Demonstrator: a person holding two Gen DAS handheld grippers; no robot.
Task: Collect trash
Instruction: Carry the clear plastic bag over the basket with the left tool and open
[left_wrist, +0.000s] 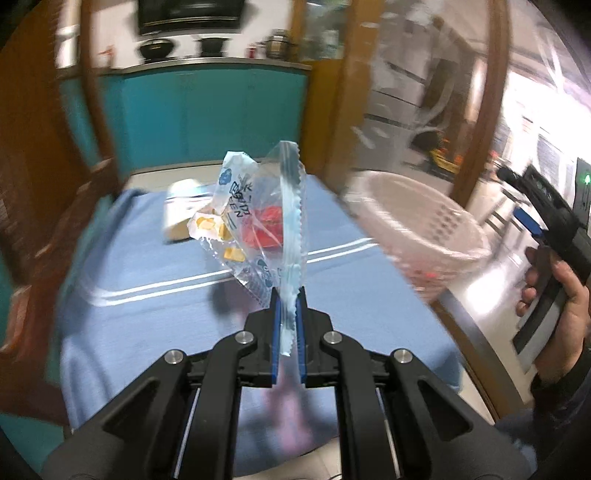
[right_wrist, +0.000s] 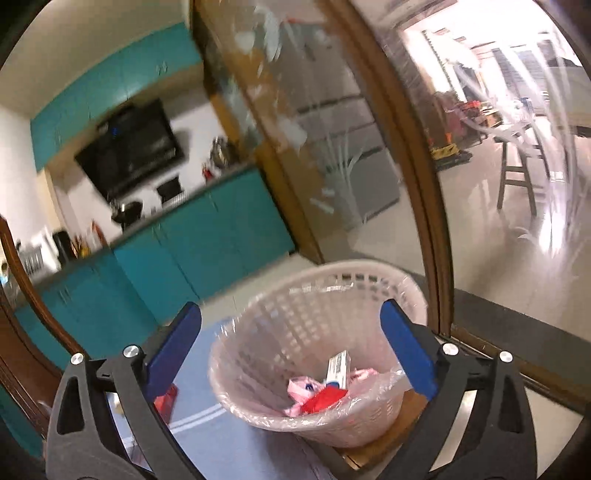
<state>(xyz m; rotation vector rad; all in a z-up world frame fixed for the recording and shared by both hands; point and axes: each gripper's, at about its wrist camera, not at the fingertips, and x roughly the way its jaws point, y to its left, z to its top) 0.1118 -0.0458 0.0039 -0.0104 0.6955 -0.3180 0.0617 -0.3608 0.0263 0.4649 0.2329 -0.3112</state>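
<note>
Plastic wrapper (left_wrist: 255, 225), clear with blue print, pinched in the closed left tongs (left_wrist: 287, 295) at lower centre of the left view, hanging above the blue-clothed worktop (left_wrist: 147, 295). Right tongs (right_wrist: 291, 332) spread wide and empty, framing the pink basket (right_wrist: 317, 424) at lower centre of the right view. Inside it already: a red packet (right_wrist: 327, 400), a small box (right_wrist: 338, 369), pink scraps. Further back on the worktop, a red wrapper (left_wrist: 267, 223) and a carton (left_wrist: 181, 206) yet to collect. Roughly midway, by the look of it.

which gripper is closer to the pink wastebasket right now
Right. The right gripper hangs open just in front of the wastebasket. The left gripper, shut on a plastic bag, is farther back over the table.
</note>
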